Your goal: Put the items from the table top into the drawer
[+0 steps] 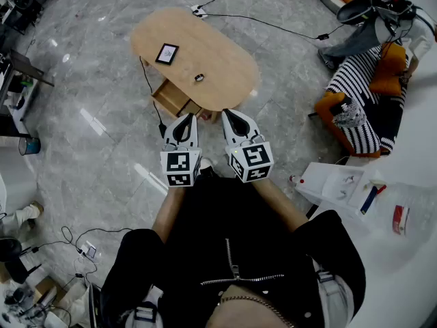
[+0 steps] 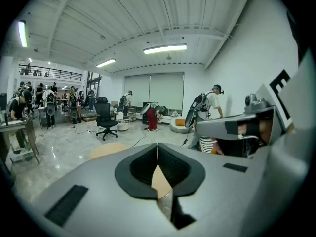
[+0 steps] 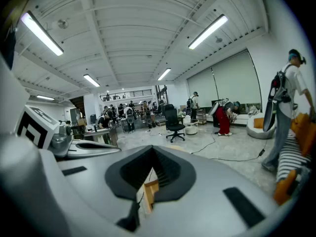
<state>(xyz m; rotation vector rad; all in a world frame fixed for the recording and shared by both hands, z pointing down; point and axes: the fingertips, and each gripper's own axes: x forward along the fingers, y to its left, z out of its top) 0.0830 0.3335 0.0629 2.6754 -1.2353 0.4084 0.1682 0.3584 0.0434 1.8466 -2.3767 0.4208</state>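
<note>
A low oval wooden table (image 1: 218, 67) stands ahead of me on the floor. On its top lie a small dark-framed square item (image 1: 167, 53) and a small dark object (image 1: 199, 78). An open wooden drawer (image 1: 172, 99) juts out under the table's near edge. My left gripper (image 1: 181, 119) and right gripper (image 1: 228, 115) are held side by side just short of the table, both shut and empty. In the left gripper view the jaws (image 2: 157, 149) meet with the tabletop (image 2: 109, 149) beyond. In the right gripper view the jaws (image 3: 151, 152) meet above the drawer (image 3: 150, 190).
A black cable (image 1: 151, 96) runs down by the drawer. A striped sofa with orange cushions (image 1: 365, 94) stands at the right, a white box (image 1: 334, 186) near my right side. A power strip (image 1: 199, 10) and cords lie beyond the table. People and office chairs (image 2: 105, 118) fill the far room.
</note>
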